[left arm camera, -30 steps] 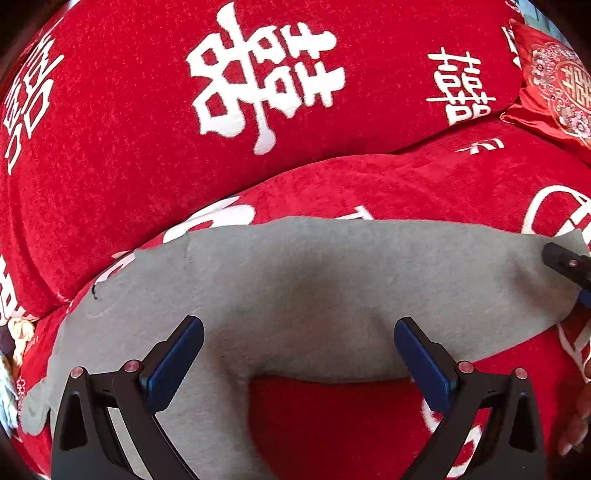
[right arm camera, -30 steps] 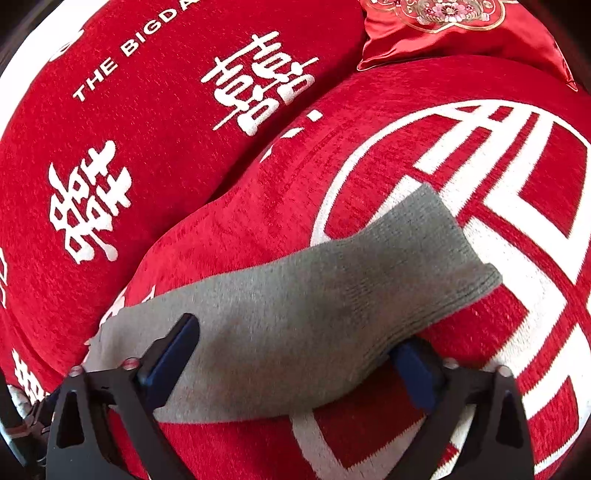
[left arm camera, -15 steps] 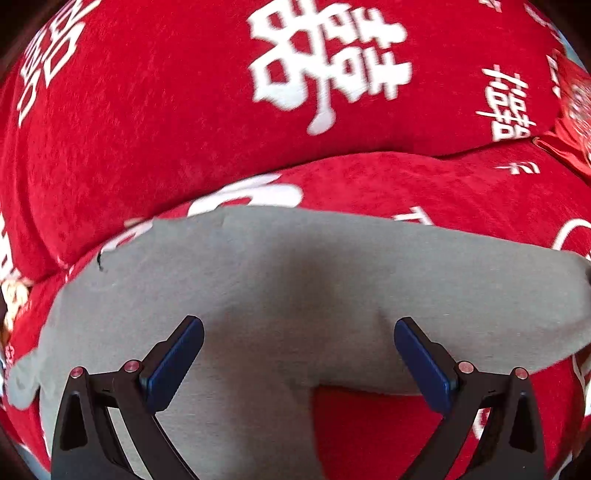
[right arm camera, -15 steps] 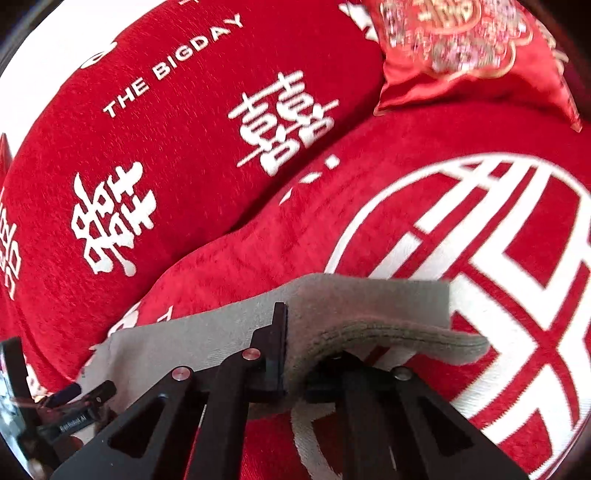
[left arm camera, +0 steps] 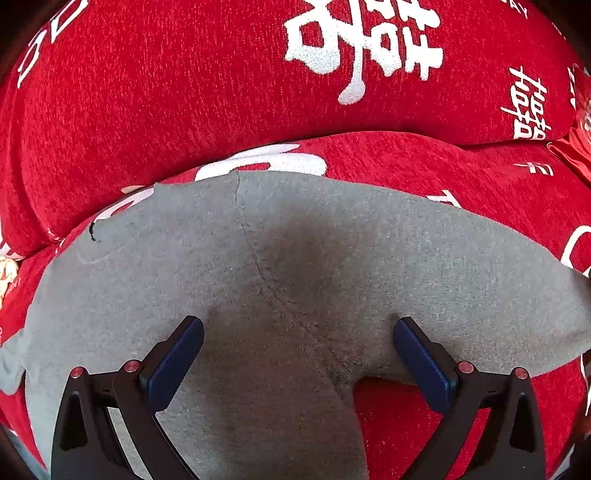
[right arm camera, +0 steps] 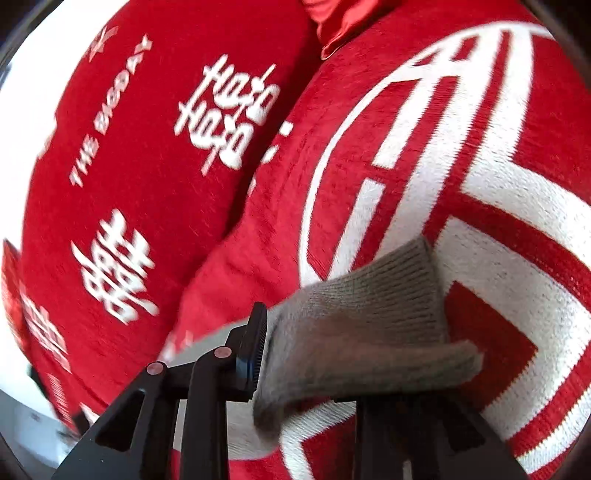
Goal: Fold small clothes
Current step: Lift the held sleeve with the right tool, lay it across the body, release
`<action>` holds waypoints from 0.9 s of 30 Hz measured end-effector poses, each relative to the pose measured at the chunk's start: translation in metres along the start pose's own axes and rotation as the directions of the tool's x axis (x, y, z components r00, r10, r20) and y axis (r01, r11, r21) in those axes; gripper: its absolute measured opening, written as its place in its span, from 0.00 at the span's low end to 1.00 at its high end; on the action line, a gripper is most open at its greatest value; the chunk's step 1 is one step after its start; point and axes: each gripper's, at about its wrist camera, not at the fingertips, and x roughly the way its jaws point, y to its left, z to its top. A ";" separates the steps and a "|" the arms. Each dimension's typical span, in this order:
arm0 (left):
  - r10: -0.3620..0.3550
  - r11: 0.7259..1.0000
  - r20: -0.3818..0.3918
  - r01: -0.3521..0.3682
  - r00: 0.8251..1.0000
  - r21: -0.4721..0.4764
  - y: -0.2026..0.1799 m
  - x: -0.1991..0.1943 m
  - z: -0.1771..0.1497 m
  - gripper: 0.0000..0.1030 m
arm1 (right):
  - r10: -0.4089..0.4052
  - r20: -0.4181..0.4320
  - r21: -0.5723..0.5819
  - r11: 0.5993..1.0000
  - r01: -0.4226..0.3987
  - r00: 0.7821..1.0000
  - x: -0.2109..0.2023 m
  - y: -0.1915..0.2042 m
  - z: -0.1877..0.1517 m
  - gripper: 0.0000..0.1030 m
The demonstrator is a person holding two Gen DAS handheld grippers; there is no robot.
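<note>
A small grey knit garment [left arm camera: 303, 258] lies spread flat on a red bedcover [left arm camera: 461, 173], with a seam running down its middle. My left gripper [left arm camera: 297, 343] hovers low over it, open, both blue pads [left arm camera: 177, 358] just above the cloth with nothing between them. In the right wrist view the garment's ribbed cuff [right arm camera: 376, 306] lies bunched across my right gripper [right arm camera: 314, 358]. Its jaws are opening. The left finger [right arm camera: 255, 347] stands beside the cloth and the right finger is hidden under the fold.
Big red cushions [left arm camera: 221, 92] with white characters rise just behind the garment. The bedcover [right arm camera: 491, 221] carries a large white ring pattern. A shiny red satin pillow [right arm camera: 343, 26] sits at the far back. A pale floor strip [right arm camera: 29, 424] shows at lower left.
The right gripper went from wide open around the cuff to shut on it, lifted and folded it, rolled, and its jaws now stand apart. The left gripper drew closer over the garment's middle.
</note>
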 end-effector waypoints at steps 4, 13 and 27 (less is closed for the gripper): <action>0.000 1.000 0.002 0.000 1.000 0.007 -0.001 0.004 0.001 1.00 | -0.123 0.032 -0.119 0.985 0.126 0.992 -0.005 0.016 -0.001 0.05; -0.041 0.999 0.022 0.041 0.999 0.009 0.016 -0.017 0.001 1.00 | -0.290 0.213 -0.437 0.826 0.357 0.933 -0.029 0.103 -0.020 0.05; 0.002 0.988 0.051 0.006 0.999 -0.154 0.148 -0.050 -0.048 1.00 | -0.142 0.175 -0.623 0.750 0.221 0.974 -0.035 0.256 -0.091 0.05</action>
